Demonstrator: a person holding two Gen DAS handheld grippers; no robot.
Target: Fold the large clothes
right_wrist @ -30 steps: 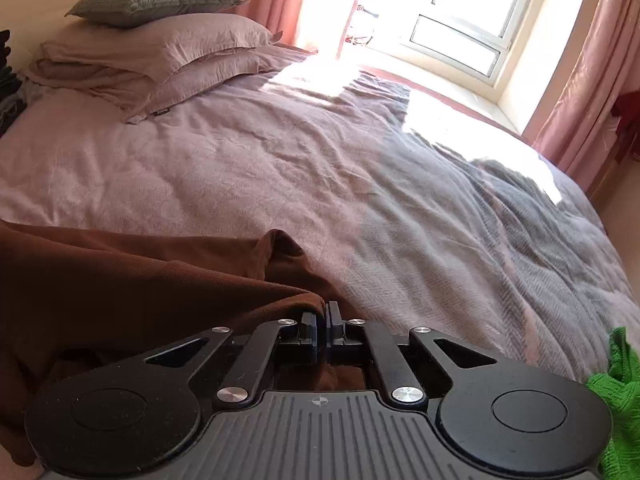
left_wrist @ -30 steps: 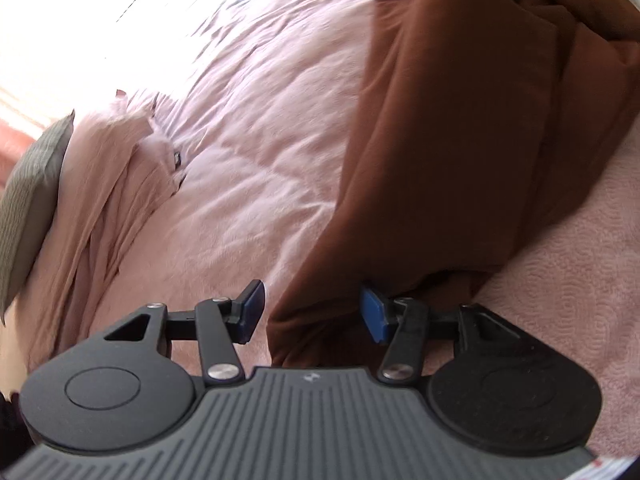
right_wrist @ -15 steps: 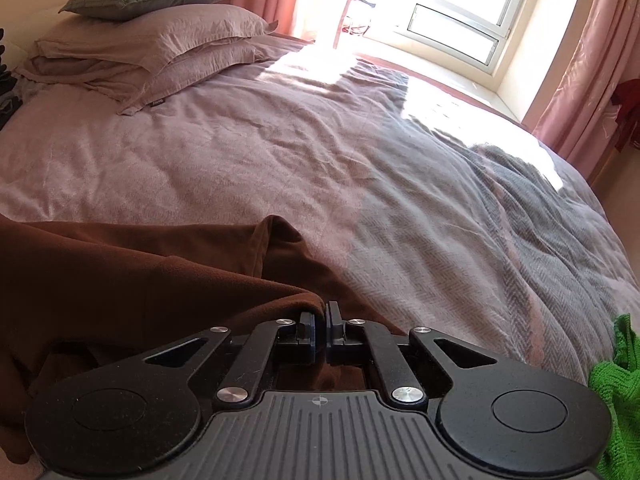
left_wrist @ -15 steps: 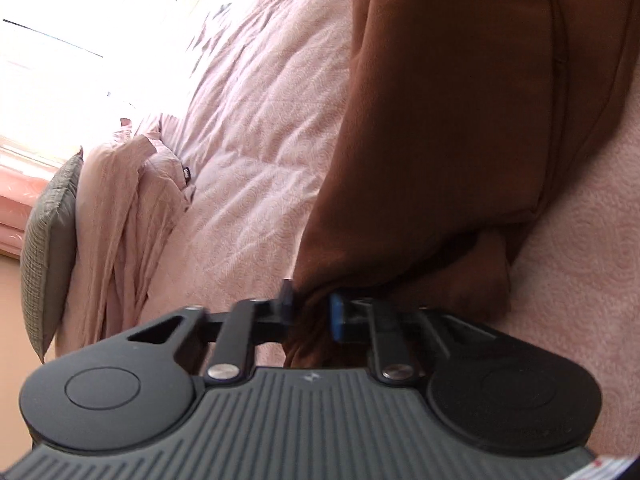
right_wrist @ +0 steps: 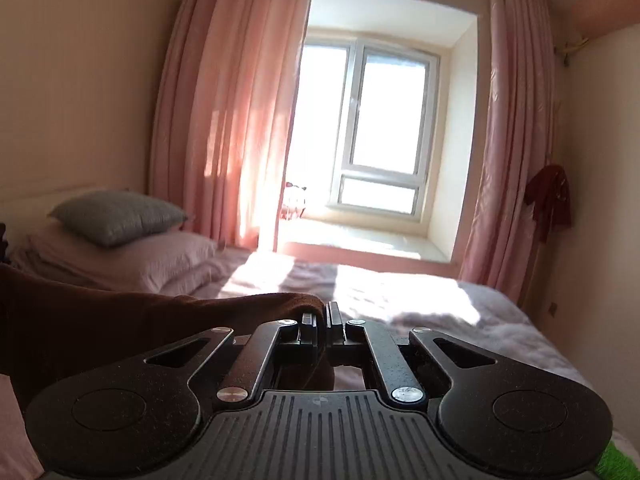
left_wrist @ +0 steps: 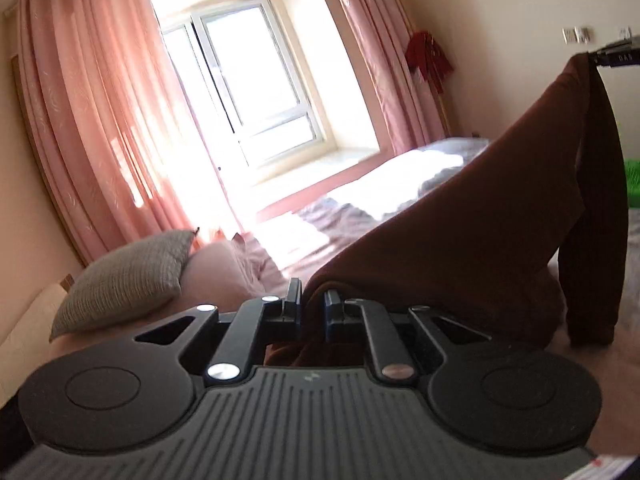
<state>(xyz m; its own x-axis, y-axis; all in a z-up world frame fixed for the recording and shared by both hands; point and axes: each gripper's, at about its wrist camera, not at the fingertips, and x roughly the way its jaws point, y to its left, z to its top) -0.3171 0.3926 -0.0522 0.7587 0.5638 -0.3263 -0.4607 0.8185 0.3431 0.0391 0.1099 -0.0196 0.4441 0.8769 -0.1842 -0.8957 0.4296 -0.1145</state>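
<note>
Two hand-held grippers, left hand-held gripper (left_wrist: 312,304) and right hand-held gripper (right_wrist: 321,322), pinch one brown garment (left_wrist: 480,248).

**Hidden, cropped, blurred bits**

Brown garment (left_wrist: 460,248) covered much of the bed (left_wrist: 360,196) in left wrist view; its lower part dropped behind the left tool (left_wrist: 312,304) body. Right tool (left_wrist: 616,54) was cut off by the right edge, only its tip visible. Green cloth (left_wrist: 632,184) was cropped, type unclear. Wall plates (left_wrist: 576,35) were blurred. In right wrist view, small items on the window sill (right_wrist: 295,200) were washed out by glare.
</note>
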